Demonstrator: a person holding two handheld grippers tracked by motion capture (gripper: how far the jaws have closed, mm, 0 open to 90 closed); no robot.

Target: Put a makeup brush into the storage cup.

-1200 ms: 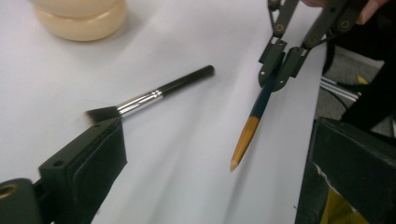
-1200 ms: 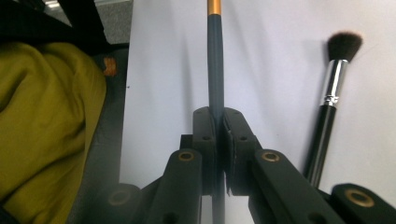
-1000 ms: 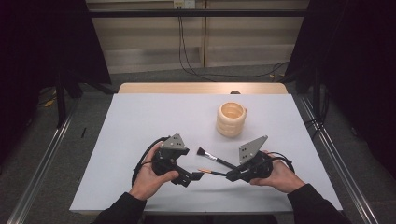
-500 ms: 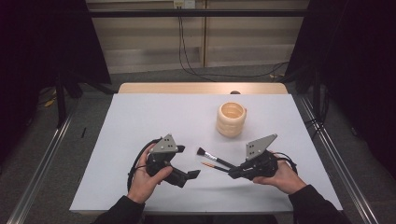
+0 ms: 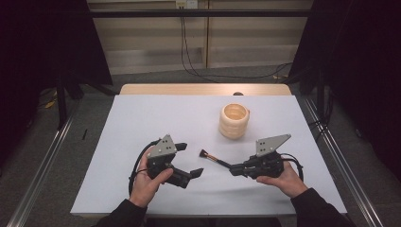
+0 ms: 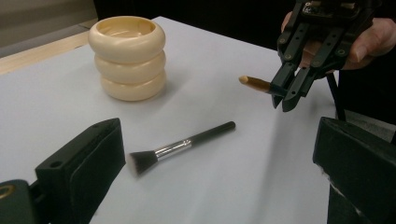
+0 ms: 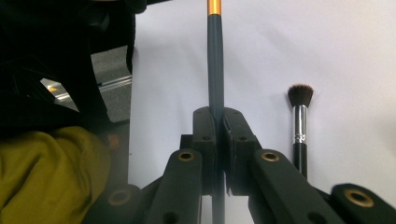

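Note:
A short makeup brush (image 5: 204, 153) with dark bristles and a silver ferrule lies flat on the white table (image 5: 156, 118) between my two grippers; it is also in the left gripper view (image 6: 180, 146) and the right gripper view (image 7: 299, 121). My right gripper (image 5: 233, 170) (image 7: 218, 116) is shut on a slim dark brush handle with a gold band (image 7: 215, 56), held just above the table. The left gripper view shows that handle's gold tip (image 6: 254, 83) sticking out of the right gripper (image 6: 286, 97). My left gripper (image 5: 189, 160) (image 6: 219, 140) is open with nothing between its jaws, and faces the lying brush.
A cream ribbed wooden cup (image 5: 234, 120) (image 6: 127, 58) stands upright behind the brushes, right of centre. The table's front edge (image 5: 208, 212) runs just below both hands. Metal rails (image 5: 42, 165) flank the table on the floor.
My left gripper has drawn back to the left, away from the right gripper, and the two now stand apart. The right gripper has shifted slightly right, still holding the slim handle.

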